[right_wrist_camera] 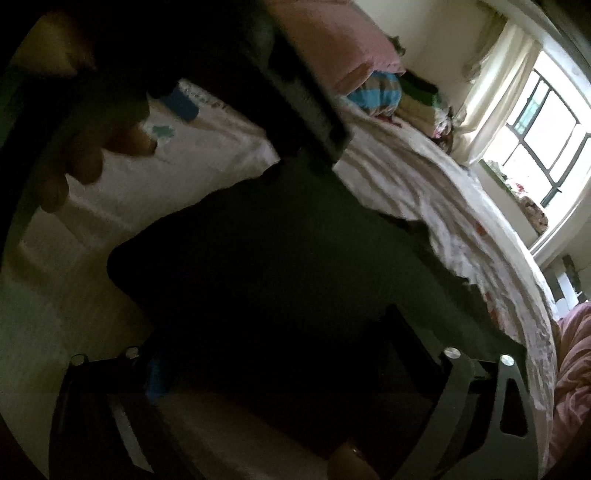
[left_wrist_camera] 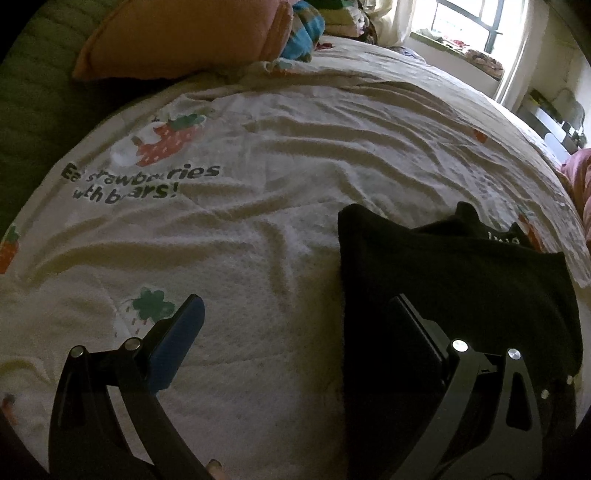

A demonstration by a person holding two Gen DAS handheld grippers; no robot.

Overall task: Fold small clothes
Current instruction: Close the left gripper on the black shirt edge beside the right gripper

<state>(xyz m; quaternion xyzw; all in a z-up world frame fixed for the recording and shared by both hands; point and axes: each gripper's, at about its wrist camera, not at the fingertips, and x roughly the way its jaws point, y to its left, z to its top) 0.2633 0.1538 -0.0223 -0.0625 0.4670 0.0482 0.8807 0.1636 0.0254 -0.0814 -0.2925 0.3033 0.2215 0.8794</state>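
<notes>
Ahead of the left claw (left_wrist_camera: 295, 325) a white bedspread (left_wrist_camera: 258, 177) printed with strawberries and dark lettering is spread in shallow wrinkles. Its two fingers are held wide apart, with nothing between them but bare bedspread. The blue-padded finger (left_wrist_camera: 177, 343) is seen over the cloth on the claw's left; the other finger lies over the near edge of a black garment (left_wrist_camera: 454, 280), which is laid flat on the bedspread to the claw's front right. Whether that finger touches the fabric cannot be told. Far ahead and to the left an orange pillow (left_wrist_camera: 177, 37) is propped, with a blue plaid bundle (left_wrist_camera: 306, 29) beside it; a window (left_wrist_camera: 476, 22) is seen far ahead to the right.

From the right wrist the same black garment (right_wrist_camera: 295, 258) is shown filling the space directly ahead of the right claw (right_wrist_camera: 277, 350), whose fingers are spread apart over or against the dark cloth; a grip on it cannot be confirmed in the gloom. Only this view shows the left claw from outside, crossing the upper frame as a dark bar, with a hand (right_wrist_camera: 92, 155) beneath it. A pink quilt (right_wrist_camera: 572, 369) is seen at the right claw's far right.
</notes>
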